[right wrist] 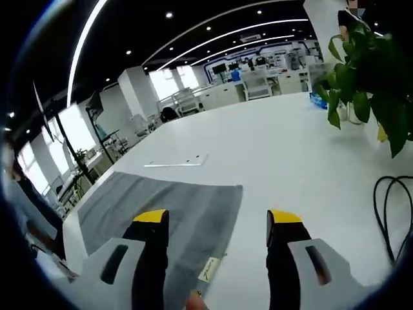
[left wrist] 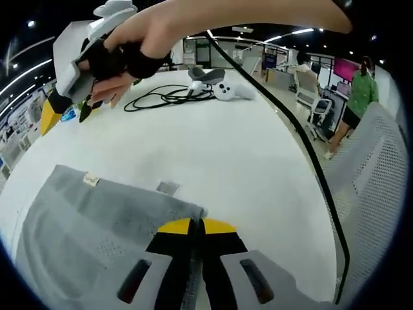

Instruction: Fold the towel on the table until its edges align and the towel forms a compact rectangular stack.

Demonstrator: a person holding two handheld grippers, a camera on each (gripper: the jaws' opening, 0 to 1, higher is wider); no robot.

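Towel (left wrist: 110, 213) laid flat on white counter (left wrist: 213, 148) | corner pinched by closed left gripper (left wrist: 197, 226), likely for folding | right gripper (right wrist: 216, 223) held wide open, empty, above towel edge.

The left gripper view sits low and close over the table (left wrist: 213, 155), looking along its own jaws across the grey towel (left wrist: 97, 219) toward the far edge, where a black cable (left wrist: 164, 98) and a white controller (left wrist: 229, 90) lie. The right gripper (left wrist: 80, 97) enters at upper left, held in a hand (left wrist: 139, 48). The right gripper view looks from higher up — down across the same table (right wrist: 284, 155) and towel (right wrist: 168, 206) — toward a plant (right wrist: 368, 71) at right. Both share the towel and white tabletop.
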